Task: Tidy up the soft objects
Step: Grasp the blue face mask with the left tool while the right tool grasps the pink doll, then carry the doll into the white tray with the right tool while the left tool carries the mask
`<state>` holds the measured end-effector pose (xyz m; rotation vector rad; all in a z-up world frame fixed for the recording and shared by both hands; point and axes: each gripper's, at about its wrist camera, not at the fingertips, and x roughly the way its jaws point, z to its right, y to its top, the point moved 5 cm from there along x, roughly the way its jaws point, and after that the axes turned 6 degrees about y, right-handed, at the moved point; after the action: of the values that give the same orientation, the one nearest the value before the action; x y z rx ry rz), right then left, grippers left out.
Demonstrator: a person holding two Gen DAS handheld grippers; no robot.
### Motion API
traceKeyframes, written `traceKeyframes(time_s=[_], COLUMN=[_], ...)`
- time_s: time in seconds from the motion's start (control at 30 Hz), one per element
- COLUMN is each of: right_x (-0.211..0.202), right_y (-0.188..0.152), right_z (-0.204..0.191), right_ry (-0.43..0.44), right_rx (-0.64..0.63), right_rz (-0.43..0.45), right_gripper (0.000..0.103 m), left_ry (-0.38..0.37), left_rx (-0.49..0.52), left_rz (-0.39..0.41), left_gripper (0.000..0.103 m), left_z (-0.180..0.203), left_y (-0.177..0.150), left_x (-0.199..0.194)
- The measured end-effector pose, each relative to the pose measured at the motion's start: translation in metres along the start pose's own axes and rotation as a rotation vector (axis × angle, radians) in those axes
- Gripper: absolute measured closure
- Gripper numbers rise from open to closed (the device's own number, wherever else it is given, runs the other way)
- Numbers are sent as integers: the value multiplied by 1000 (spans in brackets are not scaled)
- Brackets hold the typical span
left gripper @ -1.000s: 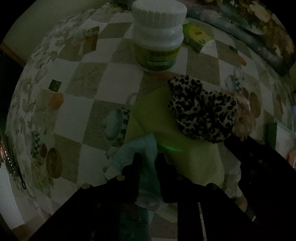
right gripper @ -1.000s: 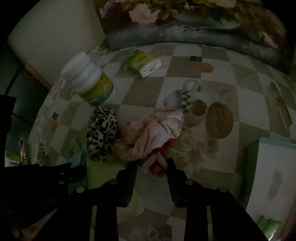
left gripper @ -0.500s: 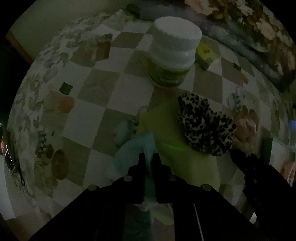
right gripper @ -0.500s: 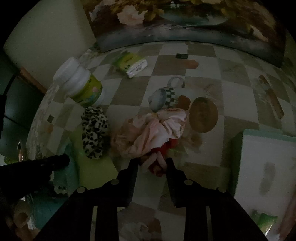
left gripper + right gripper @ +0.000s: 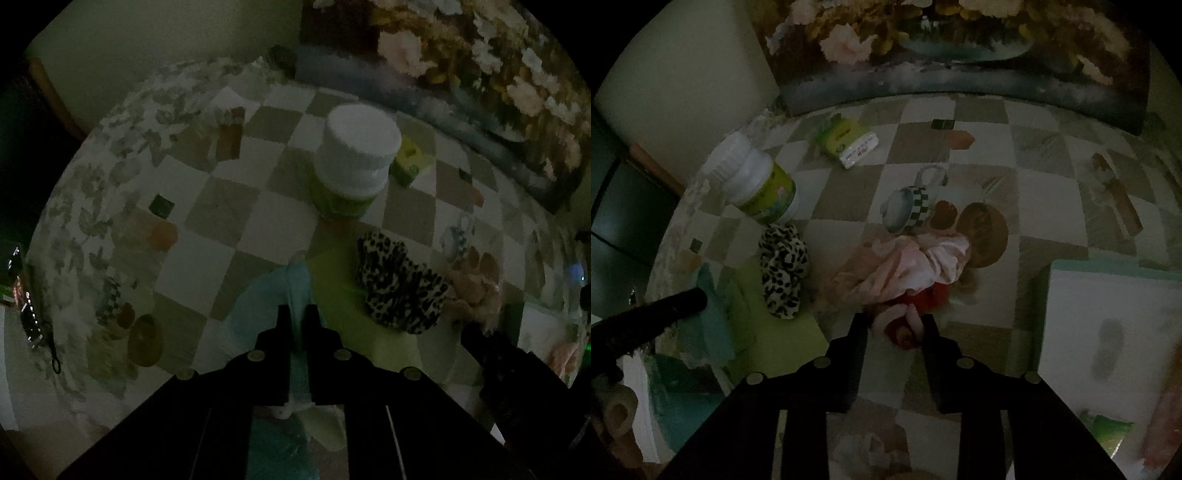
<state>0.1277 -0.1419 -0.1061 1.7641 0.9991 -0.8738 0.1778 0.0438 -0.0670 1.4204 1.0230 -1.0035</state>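
My left gripper [image 5: 297,314] is shut on a teal cloth [image 5: 266,295] and lifts its fold off the checkered tablecloth. Beside it lies a lime green cloth [image 5: 343,295] with a leopard-print scrunchie [image 5: 399,284] on it. In the right wrist view my right gripper [image 5: 893,320] stands open around a red and pink soft item [image 5: 905,328], below a crumpled pink cloth [image 5: 912,266]. The scrunchie [image 5: 783,269], green cloth [image 5: 775,343] and teal cloth [image 5: 709,321] show at the left there, with the left gripper's dark finger over them.
A white-capped green jar [image 5: 354,166] stands behind the cloths; it also shows in the right wrist view [image 5: 757,181]. A green tissue pack [image 5: 849,142] lies farther back. A white box with a teal rim [image 5: 1108,332] sits at the right. A floral painting [image 5: 942,48] lines the back.
My left gripper has closed on the teal cloth and pulled up and back with it. My right gripper has drawn back a little, still open around the red and pink item.
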Motion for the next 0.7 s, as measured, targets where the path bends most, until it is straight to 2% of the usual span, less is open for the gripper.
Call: traceKeyframes(time_s=[0.7], right_x=[-50], right_y=[13], right_z=[3], right_ry=[35], right_rx=[40], right_rz=[69], right_gripper=[74], left_ry=[-14], left_rx=[-15], left_rz=[74], left_gripper=[96], left_z=[0], left_y=[5], left_x=[-28])
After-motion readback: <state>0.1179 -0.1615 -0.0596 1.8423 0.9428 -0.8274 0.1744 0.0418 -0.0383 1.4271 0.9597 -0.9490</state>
